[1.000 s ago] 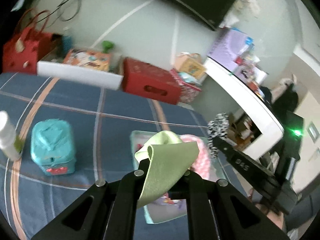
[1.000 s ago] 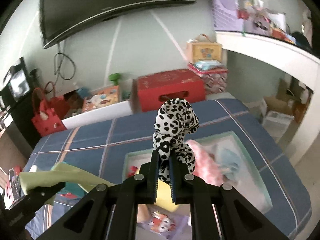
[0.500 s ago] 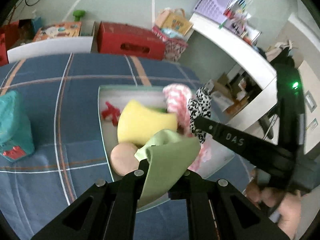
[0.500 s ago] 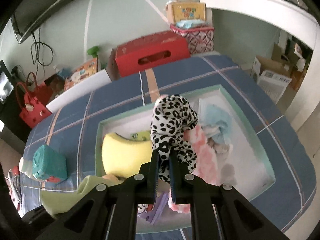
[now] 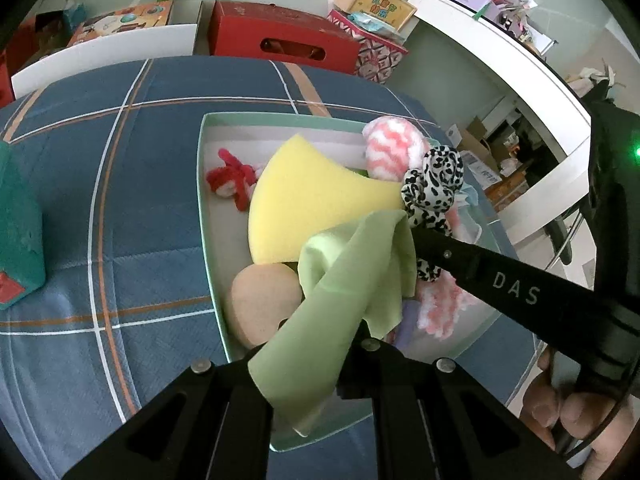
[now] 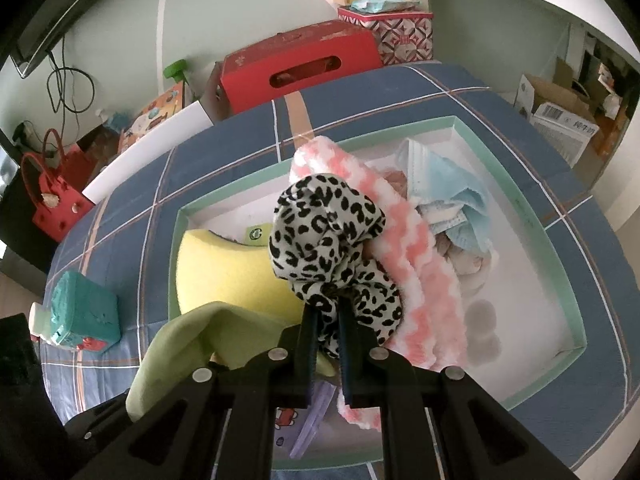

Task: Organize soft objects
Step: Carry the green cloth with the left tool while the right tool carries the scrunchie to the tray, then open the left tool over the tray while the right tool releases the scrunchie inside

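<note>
Looking along the left gripper (image 5: 320, 344), its fingers are clamped on a green cloth (image 5: 340, 280) hanging over the near end of the mint tray (image 5: 202, 184), evidently poised for release among the yellow sponge (image 5: 312, 204) and beige pad (image 5: 260, 300) already inside. From the right wrist, the right gripper (image 6: 328, 340) has its fingers pinched tight on a leopard-print scrunchie (image 6: 324, 236), held above the pink-and-white fluffy band (image 6: 404, 240) in the same tray on the bed (image 6: 460, 92)
</note>
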{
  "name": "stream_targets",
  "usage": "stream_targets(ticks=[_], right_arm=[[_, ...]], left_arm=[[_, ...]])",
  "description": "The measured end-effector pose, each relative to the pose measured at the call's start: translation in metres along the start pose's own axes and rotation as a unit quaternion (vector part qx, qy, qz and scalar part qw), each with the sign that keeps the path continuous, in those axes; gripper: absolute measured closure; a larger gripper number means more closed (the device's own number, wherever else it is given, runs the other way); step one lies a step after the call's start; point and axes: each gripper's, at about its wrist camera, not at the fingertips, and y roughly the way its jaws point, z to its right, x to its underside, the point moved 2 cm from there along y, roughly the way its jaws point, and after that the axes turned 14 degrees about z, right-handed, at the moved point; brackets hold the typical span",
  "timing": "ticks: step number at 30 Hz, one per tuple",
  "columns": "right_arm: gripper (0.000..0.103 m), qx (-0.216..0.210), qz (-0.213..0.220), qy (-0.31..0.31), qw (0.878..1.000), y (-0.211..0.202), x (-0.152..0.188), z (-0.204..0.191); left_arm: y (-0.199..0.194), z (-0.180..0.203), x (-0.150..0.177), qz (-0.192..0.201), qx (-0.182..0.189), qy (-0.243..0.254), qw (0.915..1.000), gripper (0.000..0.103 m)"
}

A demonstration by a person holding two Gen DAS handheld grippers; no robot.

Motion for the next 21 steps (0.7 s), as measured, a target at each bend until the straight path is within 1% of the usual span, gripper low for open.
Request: stream_targets(ticks=[3,5,6,7,8,10,11,13,15,16,17,19,21], right_arm=[[0.091,0.005,0.002,-0.004,1.000,-0.003,-0.001,-0.002],[0.090,0.009,0.004,-0.008,1.000,-0.005,-0.002,-0.004],[0.090,0.011,0.004,-0.009,1.000,-0.006,-0.002,-0.004],[0.090,0.013,0.006,-0.010,1.000,-0.008,-0.002,-0.004],[0.090,0.016,0.006,-0.011,1.000,-0.009,-0.002,-0.004],[0.088,0.024,0.007,-0.011,1.000,-0.012,0.000,-0.003],[0.083,0.025,0.007,-0.011,1.000,-0.012,0.001,-0.003],[0.079,0.028,0.007,-0.012,1.000,-0.016,0.003,-0.003],[0.077,0.030,0.009,-0.017,0.999,-0.018,0.003,-0.003],[0.074,0.032,0.011,-0.019,0.999,-0.020,0.004,-0.004],[0.067,0.035,0.012,-0.021,0.999,-0.022,0.004,-0.005],[0.060,0.041,0.018,-0.023,0.999,-0.026,0.004,-0.005],[0.060,0.041,0.023,-0.024,0.999,-0.030,0.004,-0.005]], left_arm=[[-0.005,0.000,-0.001,-0.008,0.004,-0.008,0.9999,0.095],[-0.010,0.002,0.000,-0.012,-0.007,-0.001,0.9999,0.088],[-0.012,0.002,0.001,-0.013,-0.012,0.005,0.9998,0.075],[-0.013,0.001,0.000,-0.014,-0.015,0.007,0.9998,0.057],[-0.016,0.001,0.001,-0.013,-0.019,0.010,0.9997,0.052],[-0.022,0.000,0.001,-0.012,-0.021,0.011,0.9996,0.050],[-0.024,0.000,0.001,-0.014,-0.021,0.012,0.9996,0.050],[-0.029,-0.002,0.003,-0.019,-0.024,0.011,0.9995,0.049],[-0.038,-0.004,0.004,-0.020,-0.022,0.011,0.9995,0.049],[-0.043,-0.005,0.003,-0.018,-0.023,0.011,0.9995,0.047],[-0.047,-0.004,0.002,-0.014,-0.023,0.013,0.9996,0.046],[-0.054,-0.005,-0.002,-0.006,-0.026,0.015,0.9995,0.041],[-0.063,-0.005,-0.004,0.006,-0.025,0.016,0.9995,0.039]])
